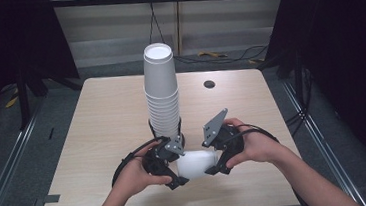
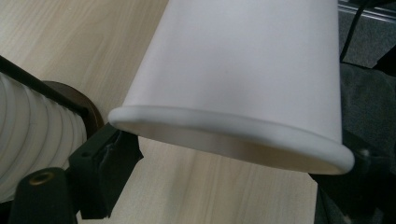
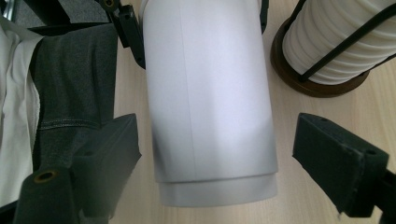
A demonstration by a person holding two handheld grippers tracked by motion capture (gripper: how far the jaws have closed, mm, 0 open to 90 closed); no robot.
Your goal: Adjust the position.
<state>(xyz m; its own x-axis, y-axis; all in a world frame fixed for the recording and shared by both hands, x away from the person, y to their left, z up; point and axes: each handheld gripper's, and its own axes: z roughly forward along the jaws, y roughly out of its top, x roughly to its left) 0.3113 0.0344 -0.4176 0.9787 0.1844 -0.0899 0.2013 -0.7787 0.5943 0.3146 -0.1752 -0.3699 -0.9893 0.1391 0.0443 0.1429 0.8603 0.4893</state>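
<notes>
I take the tall cup stack as my landmark; it stands in a dark wire holder on the table, and everything else sits on my side of it.

Just in front of the stack's base, a single white paper cup lies sideways between my two tools. My left gripper has its jaws closed on the cup's rolled rim, one pad at each side of the mouth. My right gripper sits at the cup's bottom end with its jaws spread wide; in the right gripper view both pads stand clear of the wall, touching nothing.

I judge this cup very light, thin-walled and easy to crush. The smooth side would buckle and slip under a hard squeeze, so the stiff places are the ones to hold: the rolled rim, where I already have it, and the narrow base ring. A gentle pinch should be enough.

The table is pale wood grain, flat and bare near the stack, with a small dark hole beyond it. Past the table, the room is dim, with grey floor and dark drapes on both sides.
</notes>
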